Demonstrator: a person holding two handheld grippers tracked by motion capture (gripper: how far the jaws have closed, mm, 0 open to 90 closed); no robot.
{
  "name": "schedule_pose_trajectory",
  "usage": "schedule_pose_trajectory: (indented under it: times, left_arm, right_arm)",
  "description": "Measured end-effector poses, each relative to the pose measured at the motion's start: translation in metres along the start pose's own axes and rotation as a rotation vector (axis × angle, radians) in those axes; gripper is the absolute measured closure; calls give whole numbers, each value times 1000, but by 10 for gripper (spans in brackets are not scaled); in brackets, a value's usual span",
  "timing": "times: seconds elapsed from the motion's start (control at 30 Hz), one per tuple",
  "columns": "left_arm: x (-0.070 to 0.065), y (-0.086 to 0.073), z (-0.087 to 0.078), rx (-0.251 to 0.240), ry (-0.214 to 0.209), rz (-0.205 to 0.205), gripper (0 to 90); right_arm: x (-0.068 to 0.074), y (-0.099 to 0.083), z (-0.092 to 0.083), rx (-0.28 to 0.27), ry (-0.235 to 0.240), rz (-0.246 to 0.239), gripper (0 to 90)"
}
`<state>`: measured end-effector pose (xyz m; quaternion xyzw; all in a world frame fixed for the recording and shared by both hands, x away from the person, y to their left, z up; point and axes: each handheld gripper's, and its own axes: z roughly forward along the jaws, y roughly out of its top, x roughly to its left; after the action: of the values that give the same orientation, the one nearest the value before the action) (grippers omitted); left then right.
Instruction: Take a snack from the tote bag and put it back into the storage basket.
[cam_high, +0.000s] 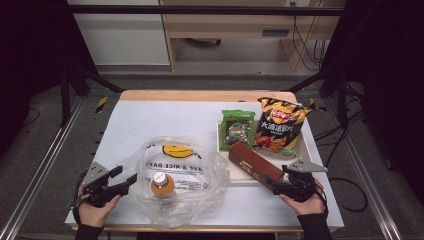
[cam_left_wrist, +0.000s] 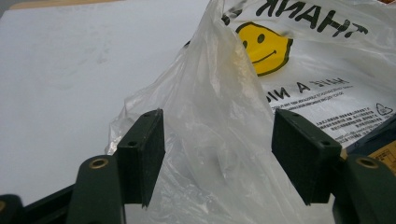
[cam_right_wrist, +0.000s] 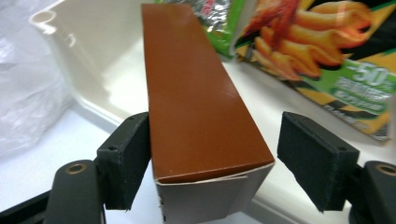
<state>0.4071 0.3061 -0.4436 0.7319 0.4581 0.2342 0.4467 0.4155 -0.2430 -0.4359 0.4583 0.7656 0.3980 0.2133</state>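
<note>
A long brown box (cam_high: 255, 162) lies slantwise on the white tray (cam_high: 219, 136), its near end sticking out over the tray's front rim. My right gripper (cam_high: 277, 187) is open around that end. In the right gripper view the box (cam_right_wrist: 196, 102) rests against the left pad while the right pad stands clear of it. A clear plastic bag (cam_high: 177, 180) with a yellow smiley lies at the front centre, with an orange-capped bottle (cam_high: 162, 184) inside. My left gripper (cam_high: 125, 177) is open at the bag's left edge. Loose bag film (cam_left_wrist: 219, 116) rises between its unpressed pads.
An orange-and-black chips bag (cam_high: 280, 125) and a green snack packet (cam_high: 238, 129) lie on the tray behind the box. The chips bag (cam_right_wrist: 327, 46) is close beyond the right jaw. Bare white tabletop (cam_high: 150, 120) stretches left and back. The table's front edge is near both hands.
</note>
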Motion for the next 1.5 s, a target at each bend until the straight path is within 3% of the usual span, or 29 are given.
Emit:
schedule_pose_trajectory:
  times: [0.17,0.37,0.63,0.83,1.03,1.3,1.5]
  left_arm:
    - [0,0,1,3,-1,1,344]
    - [0,-1,1,6,-2,-2,343]
    - [0,-1,1,6,-3,-2,343]
    - [0,-1,1,11,-4,-1,343]
    - [0,-2,2,14,-4,-1,342]
    - [0,-2,3,18,-6,2,342]
    - [0,-2,3,19,-7,3,342]
  right_arm:
    - [-6,-2,-1,-6,-46,27,259]
    - [-7,-2,-2,3,-75,28,265]
    - [-11,-2,-7,7,-131,49,326]
    - [-12,-3,-7,12,-174,52,433]
    - [-17,-5,-6,3,-192,61,499]
    - [-18,-6,0,8,-233,39,576]
    - [-18,-5,1,-3,-229,34,616]
